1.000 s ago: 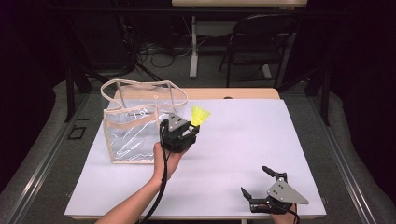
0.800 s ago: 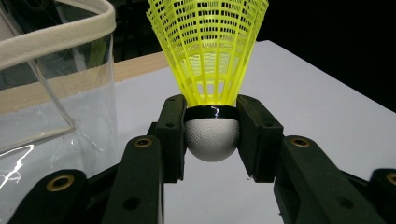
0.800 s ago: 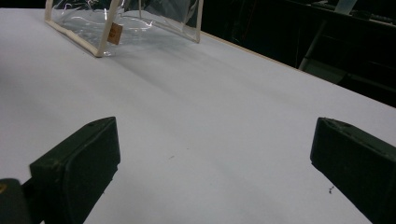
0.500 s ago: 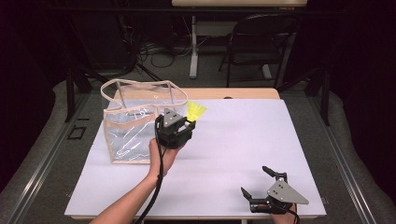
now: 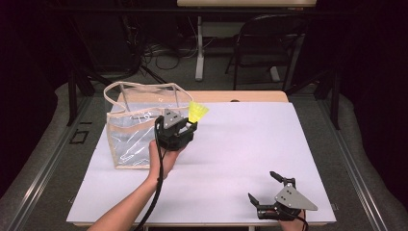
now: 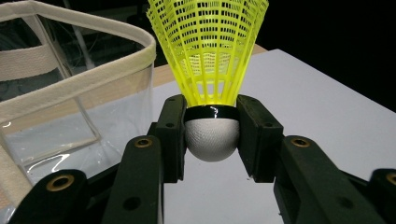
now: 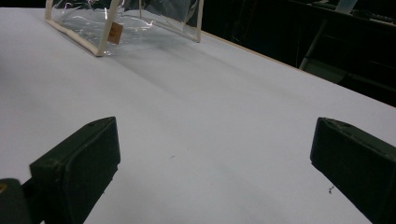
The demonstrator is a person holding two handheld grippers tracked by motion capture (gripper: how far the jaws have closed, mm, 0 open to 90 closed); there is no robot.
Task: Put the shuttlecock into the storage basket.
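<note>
Shuttlecock gripped beside a clear bag.
Its cork is clamped by the left gripper; right gripper fingers are spread wide.

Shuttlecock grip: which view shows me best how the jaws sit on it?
The left gripper view. The yellow shuttlecock is close up there, and the left gripper visibly clamps both sides of its white cork base, skirt pointing away. The high view shows it small, beside the clear bag's rim. In the right gripper view I can make out the bag, no shuttlecock.
</note>
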